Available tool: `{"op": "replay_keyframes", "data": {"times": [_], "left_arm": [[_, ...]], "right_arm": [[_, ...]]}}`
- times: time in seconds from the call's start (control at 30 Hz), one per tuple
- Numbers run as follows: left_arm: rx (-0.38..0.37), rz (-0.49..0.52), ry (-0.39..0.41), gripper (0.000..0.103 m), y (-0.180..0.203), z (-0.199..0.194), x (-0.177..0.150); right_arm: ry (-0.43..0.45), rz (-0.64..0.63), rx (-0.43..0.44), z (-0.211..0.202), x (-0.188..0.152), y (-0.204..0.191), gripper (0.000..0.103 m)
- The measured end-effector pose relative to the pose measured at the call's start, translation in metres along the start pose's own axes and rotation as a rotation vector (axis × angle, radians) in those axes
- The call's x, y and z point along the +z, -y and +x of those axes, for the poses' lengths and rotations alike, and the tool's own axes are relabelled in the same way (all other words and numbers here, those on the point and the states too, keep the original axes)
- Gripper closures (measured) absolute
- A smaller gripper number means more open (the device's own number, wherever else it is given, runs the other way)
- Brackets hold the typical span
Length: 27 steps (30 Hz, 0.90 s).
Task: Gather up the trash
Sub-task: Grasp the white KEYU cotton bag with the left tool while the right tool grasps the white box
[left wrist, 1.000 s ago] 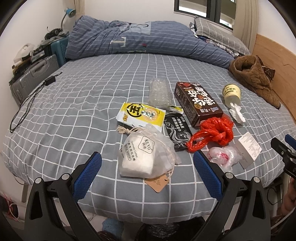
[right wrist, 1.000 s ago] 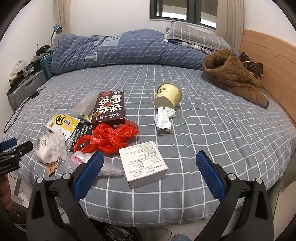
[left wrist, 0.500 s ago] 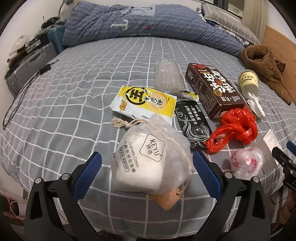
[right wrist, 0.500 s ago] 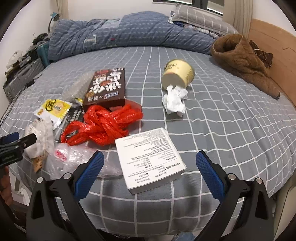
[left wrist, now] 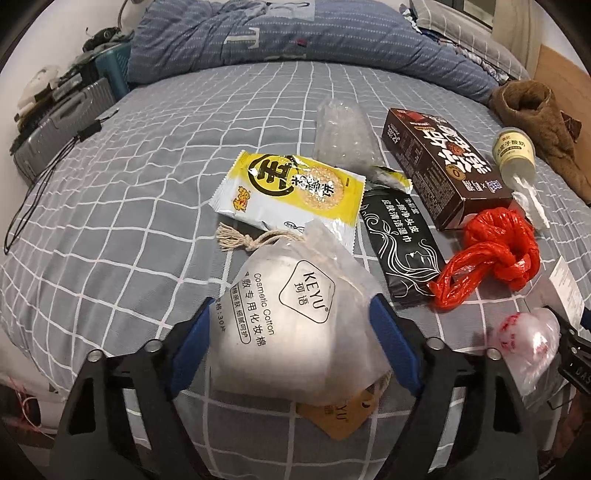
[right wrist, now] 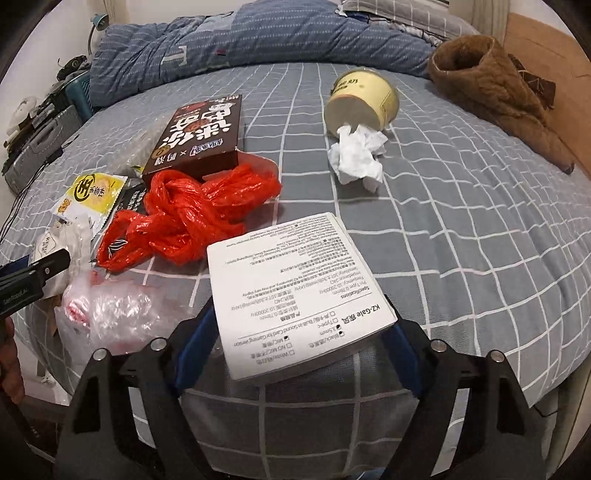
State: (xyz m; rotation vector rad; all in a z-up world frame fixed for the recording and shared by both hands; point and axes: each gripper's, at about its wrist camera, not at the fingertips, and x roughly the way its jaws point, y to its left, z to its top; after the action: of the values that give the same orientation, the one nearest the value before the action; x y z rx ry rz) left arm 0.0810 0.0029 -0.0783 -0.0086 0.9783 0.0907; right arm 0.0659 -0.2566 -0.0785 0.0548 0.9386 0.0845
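Observation:
Trash lies on a grey checked bed. My left gripper (left wrist: 291,343) has its blue fingers against both sides of a white cosmetic-cotton pouch (left wrist: 295,325) at the bed's near edge. My right gripper (right wrist: 295,343) has its fingers against both sides of a white printed box (right wrist: 299,291). Beyond lie a yellow snack wrapper (left wrist: 291,192), a black wipes packet (left wrist: 402,243), a dark brown carton (left wrist: 443,162), a knotted red plastic bag (right wrist: 192,214), a clear plastic bag (right wrist: 110,306), a tipped yellow cup (right wrist: 365,99) and a crumpled tissue (right wrist: 358,155).
A blue duvet (left wrist: 295,33) is heaped at the bed's far end. A brown fleece garment (right wrist: 491,85) lies at the right by the wooden headboard. A grey suitcase (left wrist: 55,122) and a cable stand at the left. A clear bubble-wrap piece (left wrist: 343,133) lies beyond the wrapper.
Both grippers have moved forward and down to the bed. The left fingers have closed in on the pouch and the right fingers on the white box.

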Motion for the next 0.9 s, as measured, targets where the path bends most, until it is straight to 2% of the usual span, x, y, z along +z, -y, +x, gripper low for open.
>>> {"op": "replay_keyframes", "data": {"times": [0.1, 0.27, 0.9], "left_arm": [[-0.006, -0.005, -0.003, 0.033, 0.000, 0.000, 0.000], [-0.029, -0.034, -0.002, 0.040, -0.005, -0.003, 0.000], [-0.066, -0.063, 0.048, 0.042, -0.013, -0.036, 0.002]], "right_arm": [[0.003, 0.000, 0.000, -0.001, -0.001, 0.000, 0.025], [0.009, 0.016, -0.013, -0.006, 0.002, 0.002, 0.025], [0.096, 0.023, -0.036, -0.050, 0.011, 0.005, 0.025]]}}
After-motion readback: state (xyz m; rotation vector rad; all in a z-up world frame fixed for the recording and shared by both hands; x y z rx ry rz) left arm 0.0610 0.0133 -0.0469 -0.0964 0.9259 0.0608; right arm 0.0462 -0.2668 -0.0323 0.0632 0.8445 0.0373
